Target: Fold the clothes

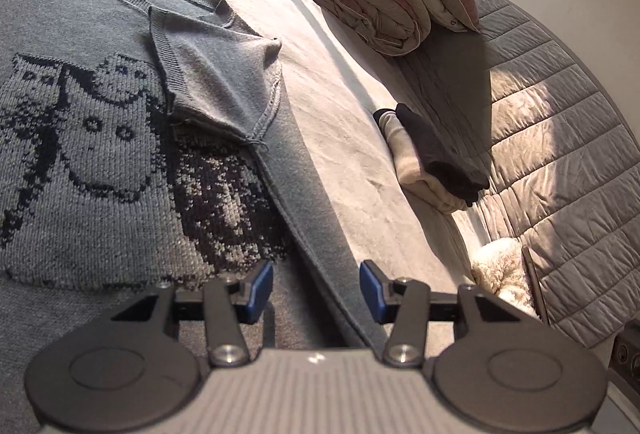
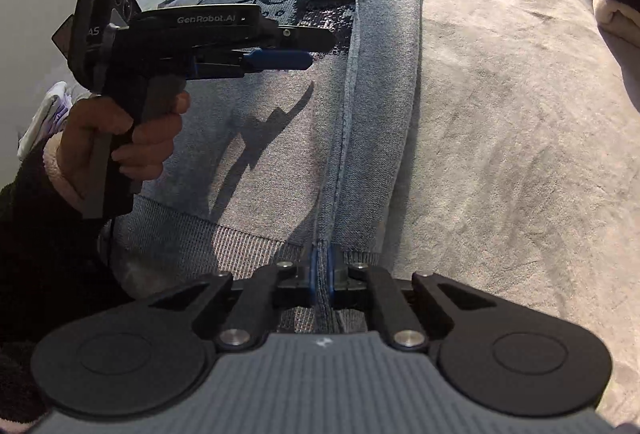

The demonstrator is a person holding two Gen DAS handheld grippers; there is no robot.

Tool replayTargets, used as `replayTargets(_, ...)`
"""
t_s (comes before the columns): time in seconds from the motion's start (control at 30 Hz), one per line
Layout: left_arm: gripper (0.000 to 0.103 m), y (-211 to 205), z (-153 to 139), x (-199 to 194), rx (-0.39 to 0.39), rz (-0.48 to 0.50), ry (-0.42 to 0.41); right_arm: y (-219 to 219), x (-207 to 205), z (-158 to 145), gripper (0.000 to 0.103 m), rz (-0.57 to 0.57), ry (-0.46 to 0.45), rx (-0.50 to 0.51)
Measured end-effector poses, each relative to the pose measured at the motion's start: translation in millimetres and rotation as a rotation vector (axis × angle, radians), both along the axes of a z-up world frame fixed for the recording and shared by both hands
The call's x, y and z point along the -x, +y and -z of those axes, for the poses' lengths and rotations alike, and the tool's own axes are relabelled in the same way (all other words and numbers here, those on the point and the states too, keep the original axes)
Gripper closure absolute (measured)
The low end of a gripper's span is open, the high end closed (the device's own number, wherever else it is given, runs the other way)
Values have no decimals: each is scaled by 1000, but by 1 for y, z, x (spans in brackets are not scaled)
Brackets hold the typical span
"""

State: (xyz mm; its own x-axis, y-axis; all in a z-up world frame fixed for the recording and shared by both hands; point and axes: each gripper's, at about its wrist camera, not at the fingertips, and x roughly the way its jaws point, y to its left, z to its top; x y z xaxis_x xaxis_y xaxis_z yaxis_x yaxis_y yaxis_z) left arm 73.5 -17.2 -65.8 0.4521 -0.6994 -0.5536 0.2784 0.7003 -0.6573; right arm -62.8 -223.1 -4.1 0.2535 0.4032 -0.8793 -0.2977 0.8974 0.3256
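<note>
Two handheld grippers share one build: black linkage arms with silver screws, round black discs, a ribbed grey body, and blue finger pads (image 1: 256, 290). The left gripper (image 2: 298, 50) has white "GenRobot.AI" lettering. The hand (image 2: 132, 138) wears a black sleeve (image 2: 48, 254) with fluffy pale cuff.

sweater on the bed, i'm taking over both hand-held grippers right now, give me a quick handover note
Left hand-held gripper: open, holding nothing, hovering above the sweater.
Right hand-held gripper: shut on the sweater's ribbed bottom hem, at the edge of the folded-in flap.
Sweater lies flat on the bed; one side and its sleeve are folded in over the front.
Folded clothes stack sits farther along the bed.
Left: fold in the other side, then fold bottom to top.
</note>
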Motion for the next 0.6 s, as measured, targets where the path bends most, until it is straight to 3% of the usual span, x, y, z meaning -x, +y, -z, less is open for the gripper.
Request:
replayTargets(0.13, 55, -14, 3, -11, -91, -82, -41, 3, -3, -5, 97, -26, 10, -8)
replayTargets(0.27, 59, -7, 13, -23, -33, -129, -27, 4, -5, -6, 97, -40, 24, -13)
replayTargets(0.37, 77, 0, 18, -32, -3, -148, -16, 3, -7, -5, 97, -33, 39, -12)
replayTargets(0.43, 99, 3, 21, -36, 25, -147, -12, 3, -6, -3, 97, -29, 45, -8)
replayTargets(0.6, 103, 7, 17, -36, 31, -141, -65, 5, -5, -5, 97, -29, 42, -16)
